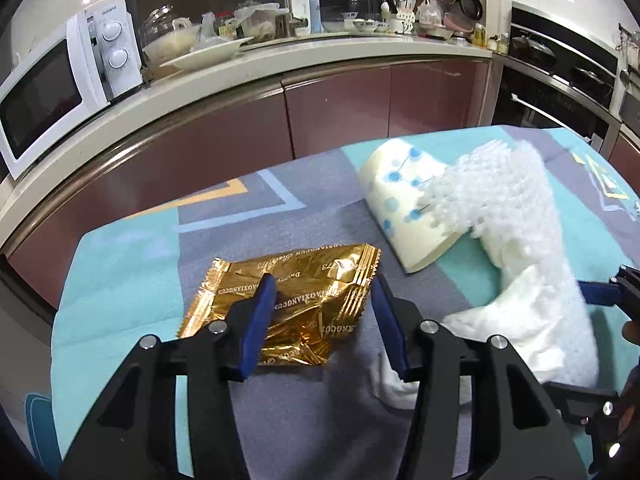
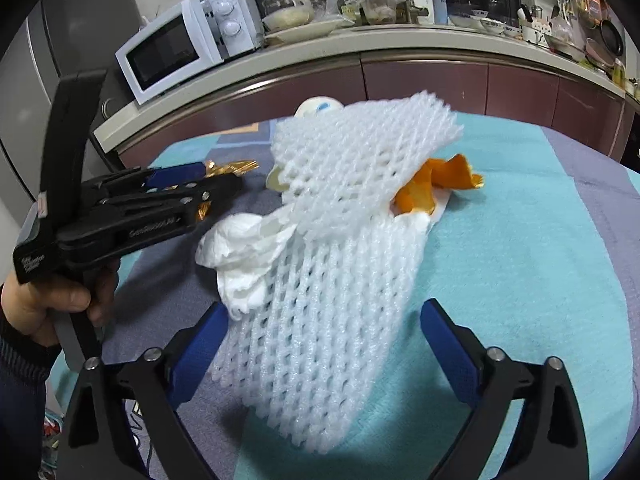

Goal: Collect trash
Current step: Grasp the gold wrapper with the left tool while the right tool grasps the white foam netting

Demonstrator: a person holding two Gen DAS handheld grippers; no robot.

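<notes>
Between the wide-open left gripper (image 1: 324, 280), gold "DAOXIANGCUN" wrapper (image 1: 288, 304); right gripper (image 2: 324, 312) agape around foam net (image 2: 332, 240).

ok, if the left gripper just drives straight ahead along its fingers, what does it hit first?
Most likely the crinkled gold foil wrapper: the left gripper is open and its fingers already straddle the wrapper's right half on the patterned tablecloth. How high the fingertips sit above the foil is unclear.

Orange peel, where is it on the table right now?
In the right wrist view the orange peel lies right of centre on a white sheet, tucked against the far side of the white foam net; the left wrist view does not show it.
</notes>
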